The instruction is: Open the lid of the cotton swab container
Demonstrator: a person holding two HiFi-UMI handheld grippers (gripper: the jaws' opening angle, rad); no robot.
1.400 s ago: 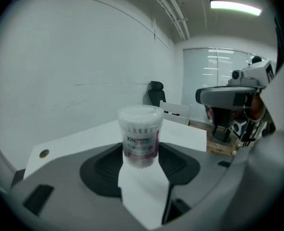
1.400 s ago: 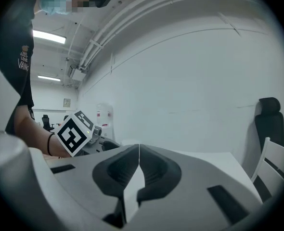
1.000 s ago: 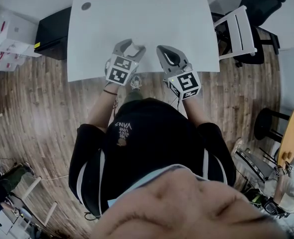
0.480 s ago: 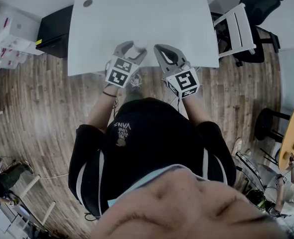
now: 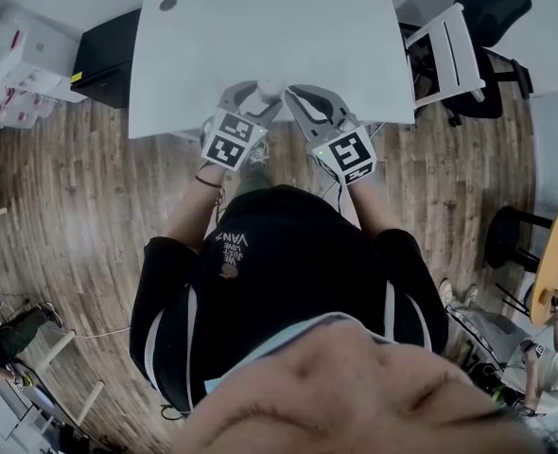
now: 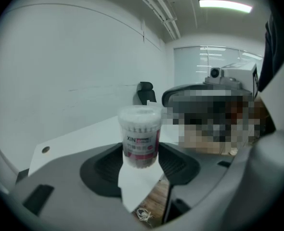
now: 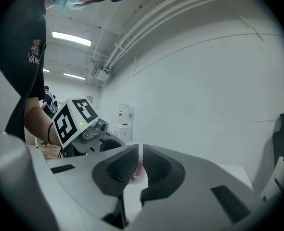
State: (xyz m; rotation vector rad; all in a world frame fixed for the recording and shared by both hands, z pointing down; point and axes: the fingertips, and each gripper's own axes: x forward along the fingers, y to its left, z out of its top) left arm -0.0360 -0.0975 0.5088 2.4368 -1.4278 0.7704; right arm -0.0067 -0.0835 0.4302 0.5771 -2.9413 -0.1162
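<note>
The cotton swab container (image 6: 140, 136) is a clear round tub with a pink label and a clear lid on top. It stands upright between the jaws of my left gripper (image 6: 141, 159), which is shut on its lower half. In the head view the container (image 5: 269, 89) sits over the near edge of the white table (image 5: 260, 36), with the left gripper (image 5: 257, 97) around it. My right gripper (image 5: 291, 94) is shut and empty, with its tips just to the right of the container. In the right gripper view a sliver of the pink label (image 7: 138, 169) shows past the shut right gripper (image 7: 138, 153).
A white chair (image 5: 449, 60) stands at the table's right end. A black cabinet (image 5: 104, 60) and white boxes (image 5: 24, 64) are at its left. A cable hole (image 5: 168, 4) marks the table's far left corner. Wooden floor (image 5: 71, 206) lies around the person.
The right gripper has moved left, closing the gap to the container. The left gripper with the container has shifted slightly right.
</note>
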